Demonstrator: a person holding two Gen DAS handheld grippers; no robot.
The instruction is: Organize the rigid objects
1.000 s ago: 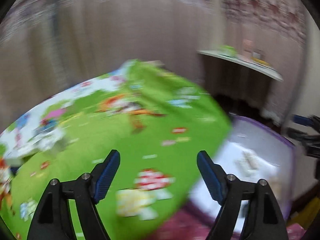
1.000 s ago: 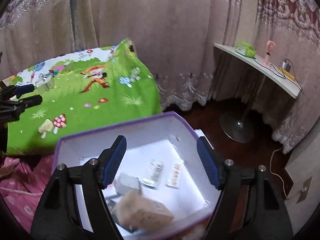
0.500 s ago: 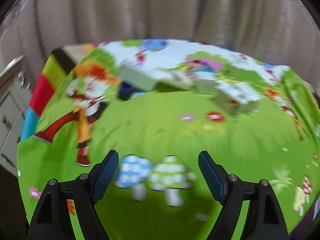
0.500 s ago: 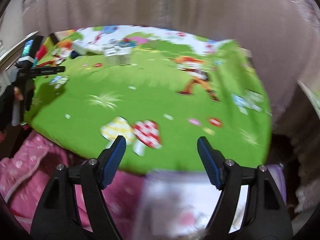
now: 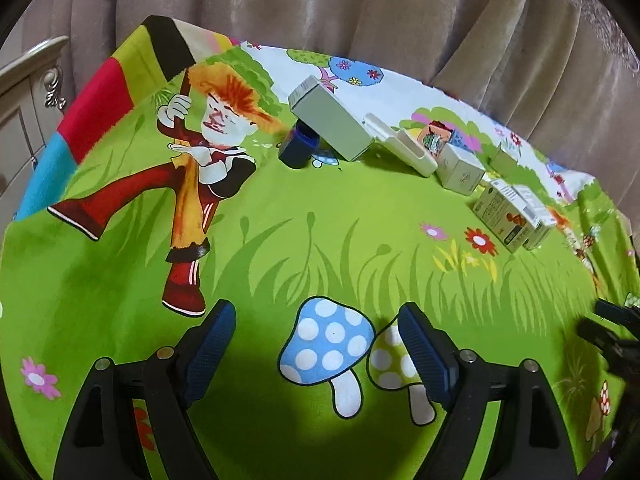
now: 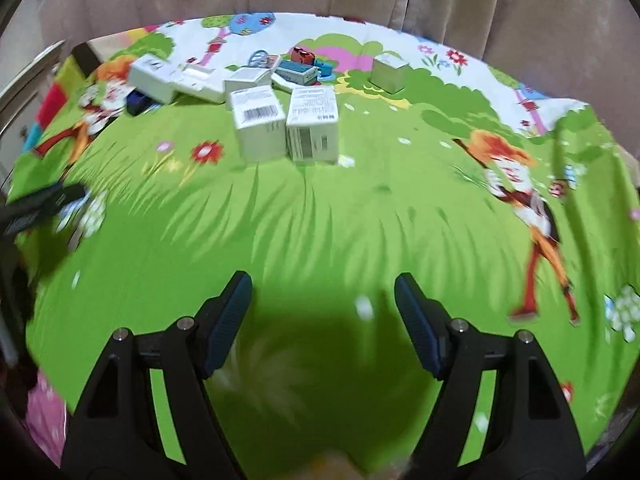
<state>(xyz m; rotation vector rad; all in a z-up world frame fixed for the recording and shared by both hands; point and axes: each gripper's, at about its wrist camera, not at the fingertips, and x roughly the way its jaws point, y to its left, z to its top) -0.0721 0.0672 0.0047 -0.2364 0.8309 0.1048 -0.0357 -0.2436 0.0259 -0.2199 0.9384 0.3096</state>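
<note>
**While both tongs hang empty, a row of small cartons waits at the far side of the cloth**

Since nothing is yet held, the question is which box to take and where to grip it. Both the left tongs (image 5: 316, 344) and the right tongs (image 6: 322, 314) stand wide apart with only the green cartoon cloth (image 5: 280, 248) showing between the blue pads; whether a tabletop or a bed lies under that cloth cannot be told.

Largest is the grey-green carton (image 5: 330, 120), at about twelve o'clock in the left wrist view, tilted with one end propped on a dark blue cap-like piece (image 5: 298, 148). It looks like light, stiff cardboard; a grip across its narrow faces seems safest, since the broad panels would likely flex, and lifting it may let the blue piece roll.

Next, at about eleven o'clock in the right wrist view, two white cartons stand side by side and touching: the barcode carton (image 6: 258, 124) and the label carton (image 6: 313, 128). They appear light and somewhat crushable, so a modest squeeze on the outer side walls suits them. Taking one will probably nudge its neighbour.

Then comes the long white case (image 5: 400, 146) at one o'clock in the left view, seemingly hard, smooth plastic, best gripped across its short width.

Smallest is the white cube box (image 5: 460, 170), just beside that case, easy to hold on any opposite pair of faces.
</note>
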